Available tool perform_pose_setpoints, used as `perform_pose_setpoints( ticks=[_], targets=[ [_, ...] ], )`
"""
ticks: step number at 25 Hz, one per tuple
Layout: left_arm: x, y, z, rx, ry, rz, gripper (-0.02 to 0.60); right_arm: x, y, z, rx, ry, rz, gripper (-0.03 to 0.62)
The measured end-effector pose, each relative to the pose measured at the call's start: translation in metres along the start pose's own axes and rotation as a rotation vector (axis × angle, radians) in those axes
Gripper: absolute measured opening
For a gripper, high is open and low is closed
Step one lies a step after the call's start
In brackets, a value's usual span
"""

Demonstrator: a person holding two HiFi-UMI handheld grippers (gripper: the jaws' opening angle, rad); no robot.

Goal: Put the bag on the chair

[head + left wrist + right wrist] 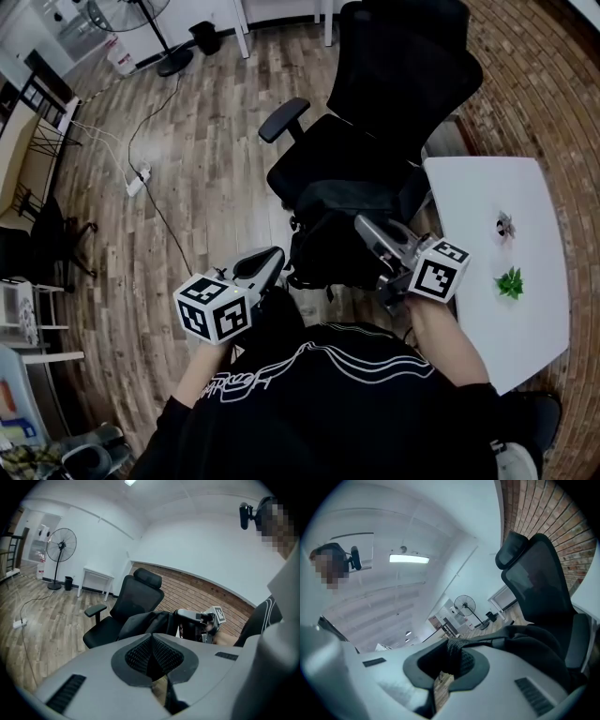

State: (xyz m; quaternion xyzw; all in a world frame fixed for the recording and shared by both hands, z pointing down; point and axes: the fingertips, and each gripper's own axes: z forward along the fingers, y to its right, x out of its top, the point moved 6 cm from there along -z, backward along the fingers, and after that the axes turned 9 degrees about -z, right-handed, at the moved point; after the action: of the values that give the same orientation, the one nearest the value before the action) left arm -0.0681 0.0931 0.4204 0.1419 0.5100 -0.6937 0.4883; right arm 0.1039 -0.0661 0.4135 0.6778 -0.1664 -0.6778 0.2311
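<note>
A black office chair (349, 141) stands on the wood floor, its seat facing me. In front of the seat hangs a black bag (333, 239), held up between both grippers. My left gripper (277, 255) is at the bag's left edge, shut with dark bag material between its pads (161, 654). My right gripper (362, 223) is at the bag's right side, shut on a bag strap (487, 642) that runs from its pads to the bag (534, 654). The left gripper view shows the bag (147, 623) in front of the chair (126, 603). The chair back (543, 573) fills the right gripper view.
A white table (469, 202) stands right of the chair, carrying a small green plant (510, 283) and a small dark object (505, 225). A power strip with cables (139, 180) lies on the floor at left. A standing fan (61, 545) and a white desk (97, 574) stand by the far wall.
</note>
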Motion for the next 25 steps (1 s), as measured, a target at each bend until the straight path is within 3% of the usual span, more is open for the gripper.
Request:
perform_pose_setpoints(
  ticks=[9, 25],
  targets=[
    [0.081, -0.053, 0.049, -0.1, -0.043, 0.034, 0.034, 0.035, 0.036, 0.04, -0.105, 0.055, 0.003, 0.002],
    [0.207, -0.143, 0.144, -0.263, -0.225, 0.127, 0.034, 0.105, 0.136, 0.117, -0.399, 0.189, 0.01, 0.002]
  ],
)
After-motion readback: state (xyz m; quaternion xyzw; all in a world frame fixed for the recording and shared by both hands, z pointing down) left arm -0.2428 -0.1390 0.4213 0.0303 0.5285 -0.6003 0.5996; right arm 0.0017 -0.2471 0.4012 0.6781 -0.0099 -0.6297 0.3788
